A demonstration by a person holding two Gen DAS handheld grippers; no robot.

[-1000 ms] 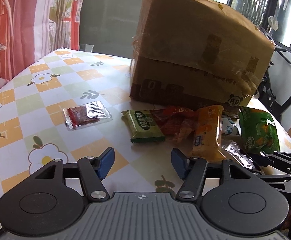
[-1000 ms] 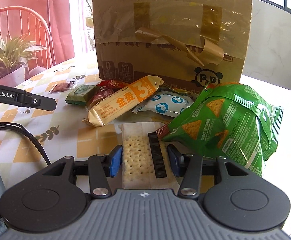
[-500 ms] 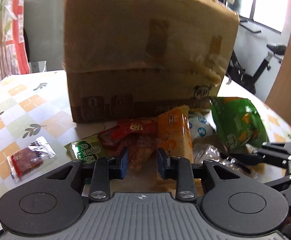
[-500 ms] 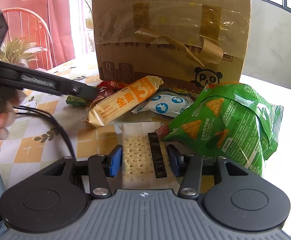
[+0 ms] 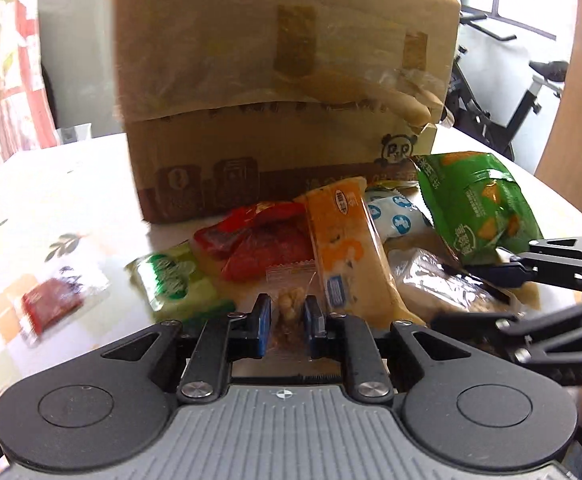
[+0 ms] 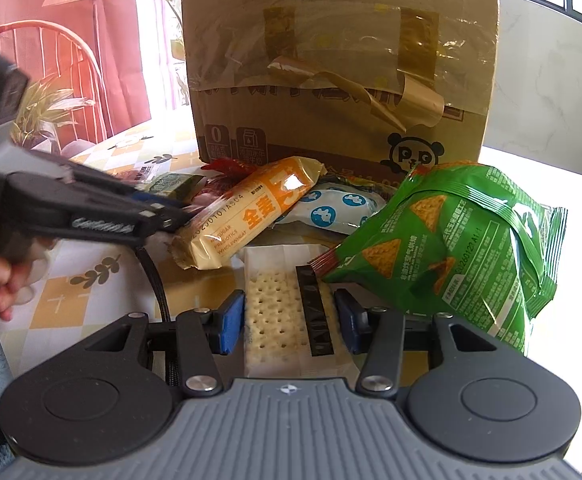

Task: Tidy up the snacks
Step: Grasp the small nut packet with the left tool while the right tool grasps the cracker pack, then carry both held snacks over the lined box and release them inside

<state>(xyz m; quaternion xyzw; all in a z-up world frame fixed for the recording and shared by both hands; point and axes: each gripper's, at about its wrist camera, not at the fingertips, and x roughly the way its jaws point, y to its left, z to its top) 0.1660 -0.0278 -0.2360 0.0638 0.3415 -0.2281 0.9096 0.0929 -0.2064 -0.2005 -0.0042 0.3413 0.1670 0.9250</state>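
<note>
Two claws are at work. Our left claw (image 5: 287, 322) has narrowed around a small clear nut packet (image 5: 289, 300) at the near edge of the pile; a second ago it hung wide over bare desk (image 5: 71, 184). Our right claw (image 6: 289, 320) still brackets the cracker pack (image 6: 277, 308), unchanged, contact unclear. Orange bar (image 5: 343, 248) at 1 o'clock, cardboard box (image 5: 283, 80) at 12. We judge the first pick underway.

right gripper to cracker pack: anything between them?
Nothing visible. The cracker pack already sits between the right gripper's fingers. The green chip bag overlaps only its far right corner, beyond the fingertips.
</note>
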